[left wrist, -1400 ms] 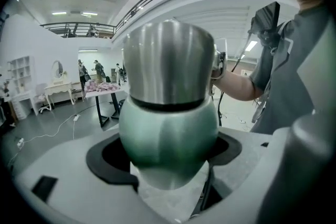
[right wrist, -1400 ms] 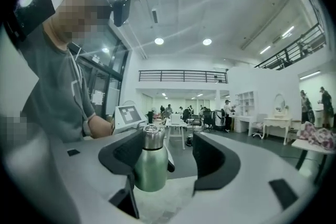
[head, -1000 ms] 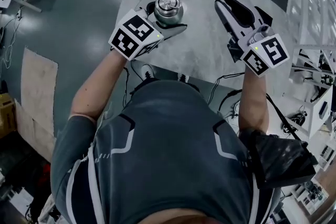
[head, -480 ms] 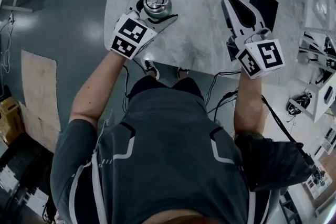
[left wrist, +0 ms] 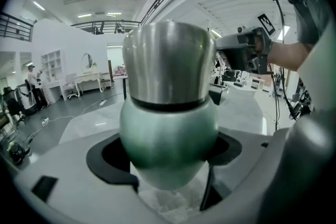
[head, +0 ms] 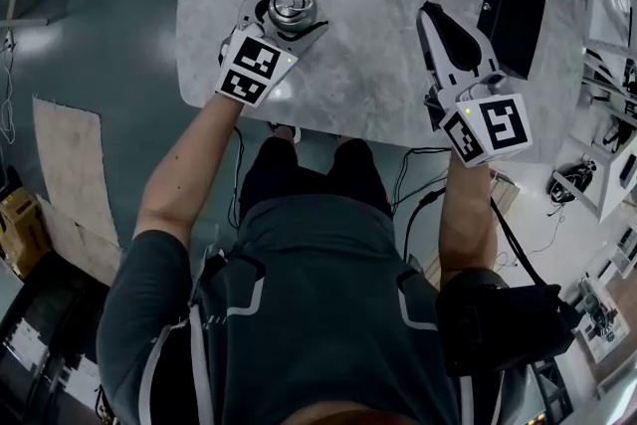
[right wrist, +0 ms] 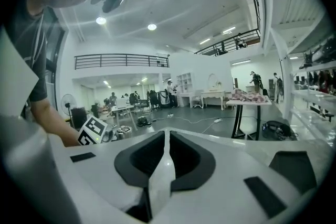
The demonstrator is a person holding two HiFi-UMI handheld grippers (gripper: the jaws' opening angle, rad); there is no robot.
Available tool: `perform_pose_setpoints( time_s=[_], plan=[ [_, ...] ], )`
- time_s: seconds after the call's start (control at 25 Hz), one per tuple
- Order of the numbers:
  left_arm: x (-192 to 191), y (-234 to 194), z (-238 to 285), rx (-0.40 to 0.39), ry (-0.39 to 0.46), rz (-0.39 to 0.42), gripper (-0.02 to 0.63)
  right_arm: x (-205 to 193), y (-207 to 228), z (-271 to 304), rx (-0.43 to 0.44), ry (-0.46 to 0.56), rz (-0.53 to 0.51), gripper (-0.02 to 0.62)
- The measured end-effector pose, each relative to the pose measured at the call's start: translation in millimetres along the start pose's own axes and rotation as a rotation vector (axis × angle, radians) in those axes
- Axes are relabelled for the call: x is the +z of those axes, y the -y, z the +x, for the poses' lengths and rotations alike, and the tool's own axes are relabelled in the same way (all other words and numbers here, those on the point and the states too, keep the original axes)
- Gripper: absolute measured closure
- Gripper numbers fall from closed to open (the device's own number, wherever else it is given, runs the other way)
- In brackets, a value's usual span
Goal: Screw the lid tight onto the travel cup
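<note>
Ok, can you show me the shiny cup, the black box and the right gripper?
travel cup (head: 292, 10): head view, on its shiny round top.
black box (head: 511, 7): head view, on the middle of its top face.
right gripper (head: 430, 15): head view, at its closed fingertips.

— What have I got on, from the head view?
— I'm in a grey-teal short-sleeved shirt (head: 318, 314) with thin white lines at both shoulders.
— And my tools?
— My left gripper (head: 294, 12) and right gripper (head: 428, 13) are white shells with black pads. Each carries a cube (head: 256, 70) of black-and-white squares with a green light. A black cable (head: 410, 176) hangs off the right one.
</note>
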State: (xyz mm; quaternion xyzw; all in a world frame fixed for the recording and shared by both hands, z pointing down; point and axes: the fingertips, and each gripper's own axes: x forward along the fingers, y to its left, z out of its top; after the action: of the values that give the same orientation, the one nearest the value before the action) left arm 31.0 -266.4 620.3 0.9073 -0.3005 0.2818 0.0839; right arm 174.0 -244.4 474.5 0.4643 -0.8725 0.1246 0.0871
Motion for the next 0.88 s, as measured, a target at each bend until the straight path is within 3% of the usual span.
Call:
perform_pose_setpoints(
  time_s=[0.52,0.88],
  plan=[
    [-54,-14,59,0.036,-0.029,-0.005,0.218,-72,23,18,-0.036,-0.064,0.051,0.545],
    [-64,-14,67,0.057,-0.003,-0.041,0.218,-89,30,22,-0.041,-0.068,0.071,0.545]
  ],
)
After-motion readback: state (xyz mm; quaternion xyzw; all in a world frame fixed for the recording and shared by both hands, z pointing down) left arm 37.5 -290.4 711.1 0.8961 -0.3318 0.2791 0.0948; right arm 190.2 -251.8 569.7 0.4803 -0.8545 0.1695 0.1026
